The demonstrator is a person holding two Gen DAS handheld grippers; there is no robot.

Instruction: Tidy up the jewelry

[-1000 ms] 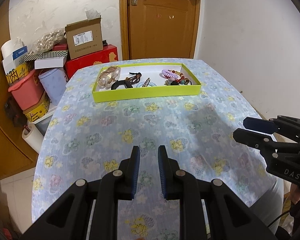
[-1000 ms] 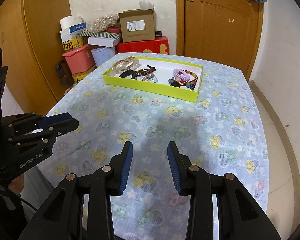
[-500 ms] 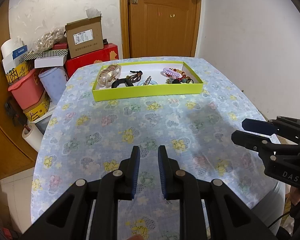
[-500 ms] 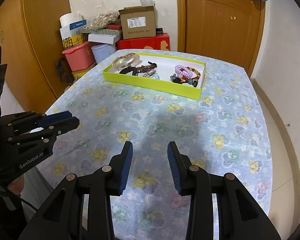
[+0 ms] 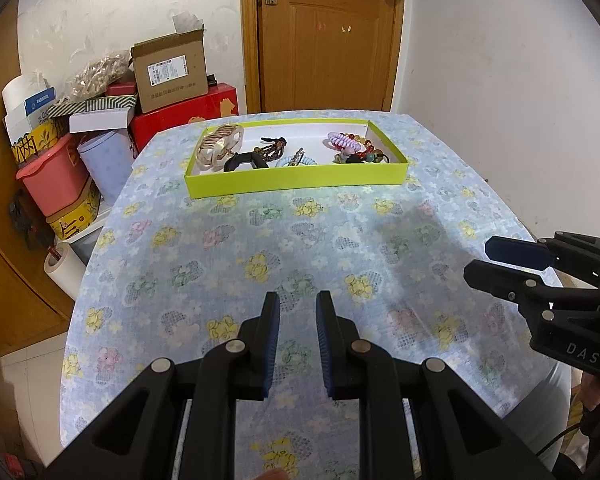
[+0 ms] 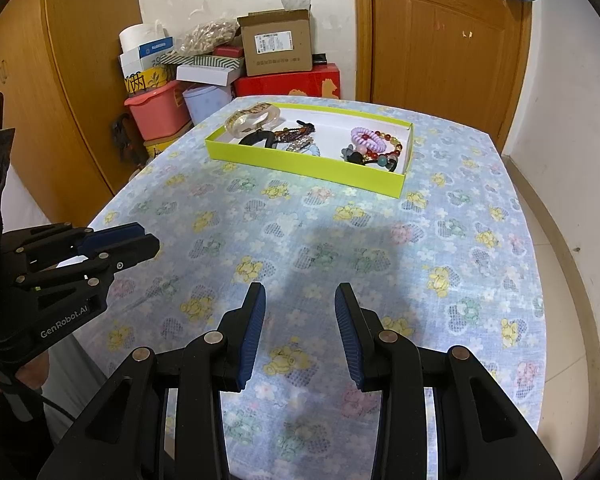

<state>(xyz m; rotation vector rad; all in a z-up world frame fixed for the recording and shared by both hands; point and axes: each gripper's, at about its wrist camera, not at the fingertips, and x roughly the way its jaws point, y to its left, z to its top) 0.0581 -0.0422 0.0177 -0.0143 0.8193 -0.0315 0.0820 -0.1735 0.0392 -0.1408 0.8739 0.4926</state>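
A shallow lime-green tray (image 5: 296,180) (image 6: 308,166) lies at the far end of the flowered tablecloth. It holds a gold bangle (image 5: 219,145) (image 6: 252,117), a black hair clip (image 5: 245,161), a purple coil tie (image 5: 343,140) (image 6: 366,136), a bead bracelet (image 6: 386,148) and other pieces. My left gripper (image 5: 297,308) hangs over the near end of the table, open a little and empty. My right gripper (image 6: 300,300) is open wider and empty, also at the near end.
The table (image 5: 260,248) wears a blue cloth with flowers. Cardboard and red boxes (image 5: 168,72), a pink tub (image 5: 54,176) and a paper roll (image 5: 62,270) are stacked at the far left. A wooden door (image 5: 328,36) stands behind the table, a wardrobe (image 6: 72,72) to the left.
Both grippers have drawn back slightly from the tray and kept their openings. Nothing in the tray has moved.
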